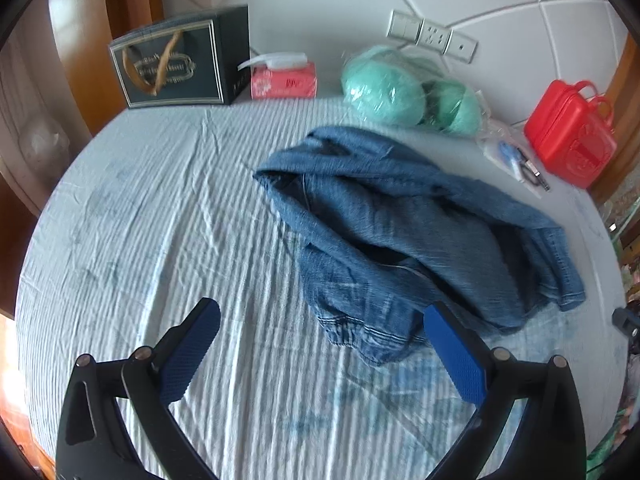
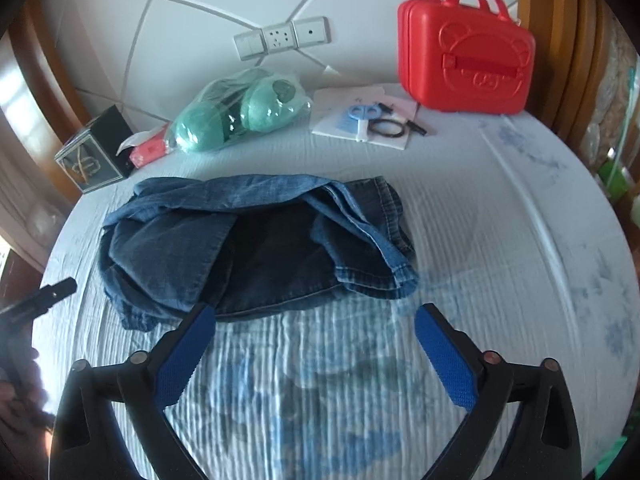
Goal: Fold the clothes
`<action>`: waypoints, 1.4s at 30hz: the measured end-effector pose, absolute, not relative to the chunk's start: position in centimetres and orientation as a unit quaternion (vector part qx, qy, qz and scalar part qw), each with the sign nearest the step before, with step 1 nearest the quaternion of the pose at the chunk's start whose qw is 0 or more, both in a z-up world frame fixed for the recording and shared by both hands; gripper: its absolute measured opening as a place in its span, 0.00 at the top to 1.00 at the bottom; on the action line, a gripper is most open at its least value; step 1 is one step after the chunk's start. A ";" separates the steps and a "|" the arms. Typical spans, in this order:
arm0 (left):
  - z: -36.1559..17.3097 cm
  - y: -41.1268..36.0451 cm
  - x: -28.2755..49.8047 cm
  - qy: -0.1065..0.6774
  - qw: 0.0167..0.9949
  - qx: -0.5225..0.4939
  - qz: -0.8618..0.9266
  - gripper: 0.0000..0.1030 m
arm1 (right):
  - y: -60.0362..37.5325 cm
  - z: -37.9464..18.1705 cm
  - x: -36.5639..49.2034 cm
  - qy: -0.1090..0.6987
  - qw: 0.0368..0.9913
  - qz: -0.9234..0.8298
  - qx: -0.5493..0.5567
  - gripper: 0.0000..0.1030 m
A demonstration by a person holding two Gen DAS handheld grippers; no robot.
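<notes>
Striped bedsheet (image 2: 480,240) centre frame: crumpled jeans (image 2: 256,240) await folding; my left gripper (image 1: 322,322) and right gripper (image 2: 312,320) both spread, empty.

The crumpled denim garment (image 2: 256,240) takes the middle of the bed (image 1: 140,220). Bare sheet lies open on its left and along the near edge, where both tools hang with jaws spread. Along the headboard the way is crowded: dark box (image 1: 180,62), pink tissue pack (image 1: 284,80), bagged green slippers (image 2: 240,114), papers with scissors (image 2: 366,118), red case (image 2: 464,50).
</notes>
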State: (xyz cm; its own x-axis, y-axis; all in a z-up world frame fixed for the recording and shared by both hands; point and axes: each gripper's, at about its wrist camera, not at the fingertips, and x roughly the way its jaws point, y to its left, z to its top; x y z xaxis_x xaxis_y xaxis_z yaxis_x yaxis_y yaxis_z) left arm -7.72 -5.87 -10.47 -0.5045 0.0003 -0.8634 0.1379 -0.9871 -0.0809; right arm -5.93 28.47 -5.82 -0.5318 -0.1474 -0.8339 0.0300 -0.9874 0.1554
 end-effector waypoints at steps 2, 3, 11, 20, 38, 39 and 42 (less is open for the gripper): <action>-11.9 -5.5 -8.4 0.062 0.037 0.508 -0.859 0.00 | 28.7 -6.8 -7.4 -0.057 0.049 -0.868 0.491 0.21; -12.7 -5.2 -8.8 0.060 0.034 0.514 -0.855 0.00 | 28.9 -7.3 -8.2 -0.055 0.047 -0.866 0.496 0.22; -17.9 -3.8 -10.8 0.069 0.015 0.548 -0.833 0.00 | 30.8 -11.0 -14.7 -0.034 0.003 -0.852 0.522 0.21; -16.5 -4.3 -11.9 0.070 0.007 0.539 -0.839 0.61 | 28.5 -15.9 -18.3 0.024 0.043 -0.824 0.565 0.93; -4.4 -16.4 -5.6 0.068 0.042 0.492 -0.867 0.49 | 45.4 0.1 -4.5 -0.074 -0.154 -0.889 0.426 0.64; -4.4 -16.5 -5.2 0.073 0.035 0.495 -0.865 0.45 | 45.5 -0.6 -4.3 -0.080 -0.152 -0.884 0.434 0.58; -4.3 -16.6 -4.2 0.089 0.017 0.503 -0.859 0.35 | 46.0 -2.8 -3.6 -0.099 -0.147 -0.871 0.457 0.34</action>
State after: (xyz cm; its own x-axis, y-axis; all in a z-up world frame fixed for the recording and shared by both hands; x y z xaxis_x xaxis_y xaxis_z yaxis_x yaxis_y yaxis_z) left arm -4.22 -16.57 -4.29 -0.4924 0.0594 -0.8683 0.1195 -0.9836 -0.1351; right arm -3.63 46.00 -2.79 -0.5383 0.1663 -0.8262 -0.3469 -0.9372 0.0374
